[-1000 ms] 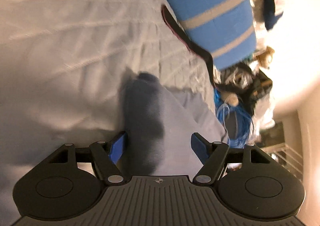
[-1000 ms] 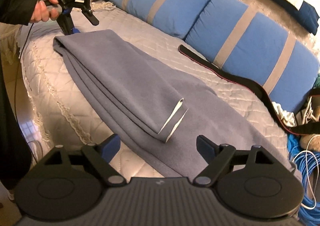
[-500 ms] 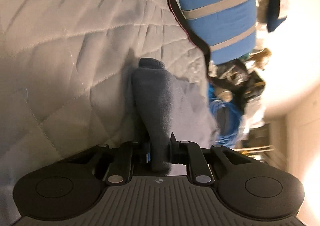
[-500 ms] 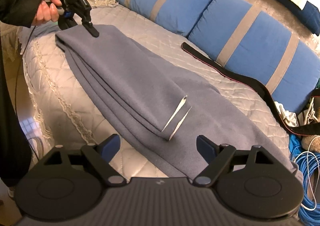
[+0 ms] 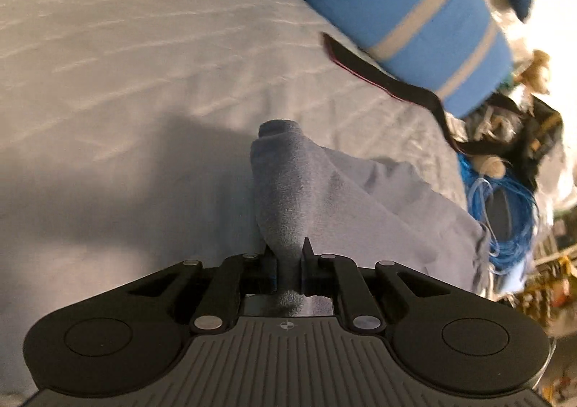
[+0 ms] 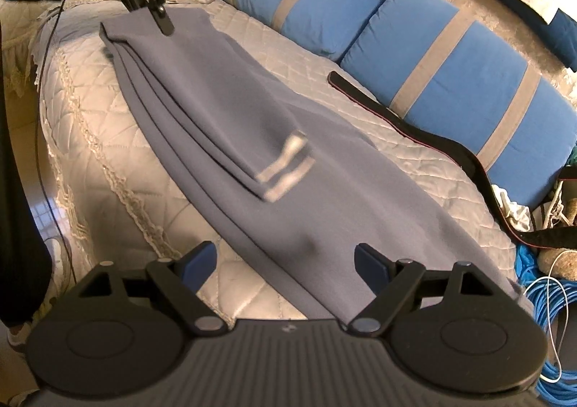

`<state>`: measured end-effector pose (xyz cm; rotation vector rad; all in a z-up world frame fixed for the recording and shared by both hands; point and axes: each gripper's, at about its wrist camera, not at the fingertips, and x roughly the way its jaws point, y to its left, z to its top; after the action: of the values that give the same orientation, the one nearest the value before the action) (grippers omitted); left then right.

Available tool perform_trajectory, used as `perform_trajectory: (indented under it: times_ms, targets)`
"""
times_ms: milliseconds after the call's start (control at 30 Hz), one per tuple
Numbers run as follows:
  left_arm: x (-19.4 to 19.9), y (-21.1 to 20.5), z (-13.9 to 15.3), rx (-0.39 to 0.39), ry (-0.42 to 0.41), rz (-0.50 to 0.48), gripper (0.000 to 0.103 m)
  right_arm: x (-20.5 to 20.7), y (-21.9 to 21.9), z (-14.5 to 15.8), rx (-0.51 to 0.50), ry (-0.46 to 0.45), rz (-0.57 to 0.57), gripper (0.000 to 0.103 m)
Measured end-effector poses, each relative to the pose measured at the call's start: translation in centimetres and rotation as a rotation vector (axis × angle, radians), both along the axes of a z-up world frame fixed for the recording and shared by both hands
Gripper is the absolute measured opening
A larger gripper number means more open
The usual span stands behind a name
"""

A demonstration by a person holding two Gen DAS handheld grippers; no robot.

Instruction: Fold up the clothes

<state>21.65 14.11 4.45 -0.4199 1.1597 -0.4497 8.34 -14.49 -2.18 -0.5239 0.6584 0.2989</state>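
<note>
My left gripper (image 6: pixel 164 19) has its fingers (image 5: pixel 307 255) pinching a bunched end of the grey-blue garment (image 6: pixel 252 140), at the end farthest from my right gripper (image 6: pixel 285 264). The garment lies folded lengthwise along the quilted bed (image 6: pixel 108 140), in front of the blue striped pillows (image 6: pixel 450 82). A black strap (image 6: pixel 414 129) runs between garment and pillows. My right gripper's fingers (image 6: pixel 371 262) are spread wide over the garment's near end, gripping nothing

Grey-blue garment (image 6: pixel 230 125), white quilted bedspread (image 6: pixel 108 140), blue grey-striped cushions (image 6: pixel 450 82).
</note>
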Motion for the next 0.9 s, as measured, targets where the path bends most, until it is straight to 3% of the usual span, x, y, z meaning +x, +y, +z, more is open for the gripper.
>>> perform_trajectory:
  times_ms: [200, 333, 433, 600, 900]
  targets:
    - [-0.9, 6.8, 4.1, 0.145, 0.006, 0.067, 0.010, -0.2, 0.2, 0.0, -0.007, -0.009, 0.016, 0.091]
    - [-1.4, 11.2, 7.1, 0.251, 0.030, 0.164, 0.010, -0.2, 0.2, 0.0, -0.004, -0.014, 0.025, 0.091]
    - [-1.9, 12.9, 9.5, 0.283, 0.025, 0.217, 0.010, -0.2, 0.1, 0.1, 0.007, -0.018, 0.019, 0.091]
    - [-2.5, 11.1, 13.0, 0.246, 0.011, 0.256, 0.011, -0.1, 0.0, 0.2, 0.020, -0.016, 0.022, 0.091]
    - [-3.7, 0.6, 17.7, 0.126, -0.085, 0.178, 0.012, -0.4, 0.0, 0.2, 0.020, -0.021, 0.038, 0.092]
